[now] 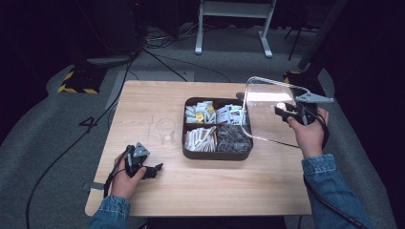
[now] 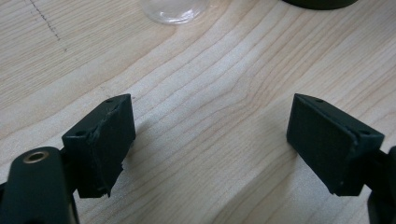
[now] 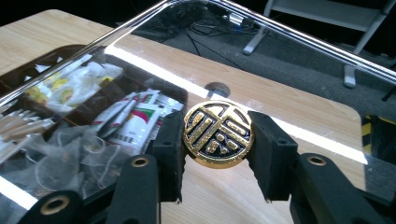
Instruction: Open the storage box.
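Two hand-held grippers are at work over a pale wooden desk (image 1: 143, 102). The right hand-held gripper (image 3: 217, 140) is clamped on the round gold-and-black knob (image 3: 218, 134) of a clear, square, transparent plastic lid (image 3: 154, 70); its two black jaws press against the knob from either side. In the high view the right hand-held gripper (image 1: 291, 113) holds that lid (image 1: 267, 98) tilted up on edge, lifted clear at the right side of a dark brown, square, four-compartment tray (image 1: 217, 155), with the lid's lower edge near the tray's right rim.

The tray sits in the middle of the desk, uncovered. Its far left compartment holds white and yellow sachets (image 1: 200, 112), the far right one white packets with red and green print (image 1: 229, 114), the near left one pale paper-wrapped sticks (image 1: 200, 138), and the near right one greyish see-through bags (image 1: 234, 138). Through the lid, the right gripper view shows the same sachets (image 3: 70, 88) and printed packets (image 3: 135, 119).

Just to the left of the tray stands a small, clear, upright drinking glass (image 1: 165, 130). The left hand-held gripper (image 1: 148, 171) lies low at the near left part of the desk, well apart from the tray, pointing toward it. In the left gripper view its jaws stand wide apart with nothing between them, bare wood (image 2: 210, 121) beneath, and the base of the glass (image 2: 175, 11) at the top edge.
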Demonstrator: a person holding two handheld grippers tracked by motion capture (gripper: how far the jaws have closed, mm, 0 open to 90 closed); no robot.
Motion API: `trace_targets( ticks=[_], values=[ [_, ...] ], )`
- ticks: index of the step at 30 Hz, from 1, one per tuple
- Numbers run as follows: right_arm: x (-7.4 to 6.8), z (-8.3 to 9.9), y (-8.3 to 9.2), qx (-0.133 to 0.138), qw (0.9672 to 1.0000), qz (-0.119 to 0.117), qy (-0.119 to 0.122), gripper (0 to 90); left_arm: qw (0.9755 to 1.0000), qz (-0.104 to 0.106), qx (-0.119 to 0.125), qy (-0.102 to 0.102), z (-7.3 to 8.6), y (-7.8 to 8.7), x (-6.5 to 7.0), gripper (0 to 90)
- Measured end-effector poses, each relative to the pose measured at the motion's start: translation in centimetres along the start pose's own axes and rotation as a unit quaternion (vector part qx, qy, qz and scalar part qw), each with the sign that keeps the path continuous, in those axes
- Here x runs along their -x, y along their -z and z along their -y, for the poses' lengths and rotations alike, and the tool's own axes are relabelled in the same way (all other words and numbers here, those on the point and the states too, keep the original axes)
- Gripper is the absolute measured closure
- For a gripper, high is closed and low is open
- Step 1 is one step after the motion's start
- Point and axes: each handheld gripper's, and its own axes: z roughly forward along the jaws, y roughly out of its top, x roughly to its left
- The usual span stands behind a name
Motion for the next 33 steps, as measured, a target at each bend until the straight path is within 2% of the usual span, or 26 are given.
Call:
trace_targets(
  ticks=[5, 10, 15, 19, 26, 33],
  values=[
    [1.4, 0.7, 0.1, -0.003, 0.9999, 0.01, -0.006, 59.0, 1.0, 0.0, 0.0, 0.0, 0.0, 0.0, 0.0, 15.9],
    [3.0, 1.9, -0.2, -0.005, 0.9996, 0.016, -0.022, 59.0, 1.0, 0.0, 0.0, 0.0, 0.0, 0.0, 0.0, 16.0],
    [4.2, 3.0, -0.6, -0.016, 0.9992, 0.03, -0.02, 59.0, 1.0, 0.0, 0.0, 0.0, 0.0, 0.0, 0.0, 15.9],
    [5.2, 3.9, -1.2, -0.022, 0.9989, 0.026, -0.031, 59.0, 1.0, 0.0, 0.0, 0.0, 0.0, 0.0, 0.0, 15.9],
    [6.1, 5.3, -2.5, -0.035, 0.9986, 0.032, -0.025, 59.0, 1.0, 0.0, 0.0, 0.0, 0.0, 0.0, 0.0, 15.9],
    [6.7, 6.7, -3.6, -0.045, 0.9981, 0.028, -0.031, 59.0, 1.0, 0.0, 0.0, 0.0, 0.0, 0.0, 0.0, 15.9]
  ],
)
